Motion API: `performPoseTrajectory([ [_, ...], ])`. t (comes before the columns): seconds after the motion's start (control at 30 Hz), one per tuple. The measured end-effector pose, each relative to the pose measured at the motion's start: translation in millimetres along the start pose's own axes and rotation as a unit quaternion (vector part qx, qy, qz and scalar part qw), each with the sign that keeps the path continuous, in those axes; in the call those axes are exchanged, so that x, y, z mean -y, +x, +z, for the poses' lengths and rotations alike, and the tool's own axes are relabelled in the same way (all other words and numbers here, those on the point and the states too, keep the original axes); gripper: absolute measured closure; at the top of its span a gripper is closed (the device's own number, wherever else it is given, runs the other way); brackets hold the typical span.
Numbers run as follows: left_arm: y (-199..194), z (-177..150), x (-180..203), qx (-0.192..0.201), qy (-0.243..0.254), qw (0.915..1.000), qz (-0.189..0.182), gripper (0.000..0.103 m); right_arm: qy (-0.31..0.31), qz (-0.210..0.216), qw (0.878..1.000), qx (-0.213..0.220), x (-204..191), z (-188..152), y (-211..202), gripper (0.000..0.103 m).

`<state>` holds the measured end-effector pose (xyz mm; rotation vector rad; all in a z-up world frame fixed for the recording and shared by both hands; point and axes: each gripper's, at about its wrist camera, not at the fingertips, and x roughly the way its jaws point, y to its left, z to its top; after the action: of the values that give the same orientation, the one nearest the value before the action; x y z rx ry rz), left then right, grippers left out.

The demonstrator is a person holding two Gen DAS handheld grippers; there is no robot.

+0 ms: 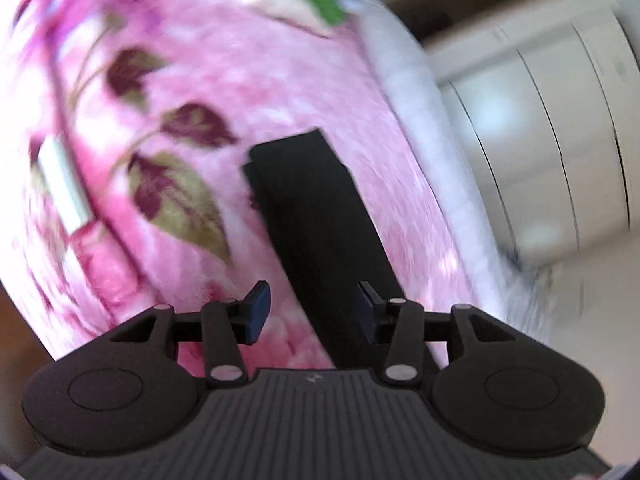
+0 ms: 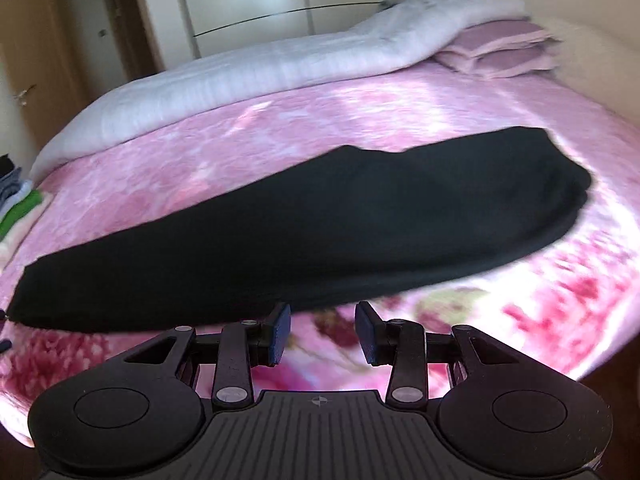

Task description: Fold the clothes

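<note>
Black garment (image 2: 320,232) lies crosswise just ahead of your right tool (image 2: 322,332), lengthwise ahead of left tool (image 1: 310,312); both part-open, empty.

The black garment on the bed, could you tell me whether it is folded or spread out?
Folded lengthwise: the black garment lies flat as one long narrow strip on the pink blanket.

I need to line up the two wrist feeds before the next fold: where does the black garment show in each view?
Left wrist: the black garment runs as a narrow strip from centre down to between the open left gripper fingers, seen end-on.
Right wrist: it lies lengthwise across the middle, left edge to right, just beyond the open right gripper.
Shared landmark: the white quilt along the pink blanket's far edge.
</note>
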<state>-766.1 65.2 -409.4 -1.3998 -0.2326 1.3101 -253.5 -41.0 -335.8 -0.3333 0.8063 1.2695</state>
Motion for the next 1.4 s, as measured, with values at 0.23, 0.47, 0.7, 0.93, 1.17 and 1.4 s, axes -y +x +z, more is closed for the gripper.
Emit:
performPoseTrajectory([
  [0.23,21,9,-7,0.027,-0.084,0.9959,0.02,0.062,0.06,0.037,0.997,-0.015,23,35,54,0.063],
  [0.47,39,4,9,0.059,-0.062,0.9957,0.037,0.061,0.119,0.032,0.992,-0.032,64,50,84,0.063],
  [0.7,49,-3,31,0.078,0.012,0.9925,0.094,0.095,0.123,0.033,0.991,-0.038,82,54,104,0.063],
  [0.93,76,-37,128,0.069,0.372,0.8998,0.217,0.1,0.121,0.029,0.992,-0.03,106,55,109,0.063],
  [1.17,100,-164,231,0.047,0.67,0.7354,0.091,0.1,0.134,0.035,0.99,-0.009,129,58,97,0.063],
  [1.4,145,-266,211,-0.112,0.738,0.6644,0.046,0.089,0.144,0.038,0.989,0.002,140,62,85,0.063],
])
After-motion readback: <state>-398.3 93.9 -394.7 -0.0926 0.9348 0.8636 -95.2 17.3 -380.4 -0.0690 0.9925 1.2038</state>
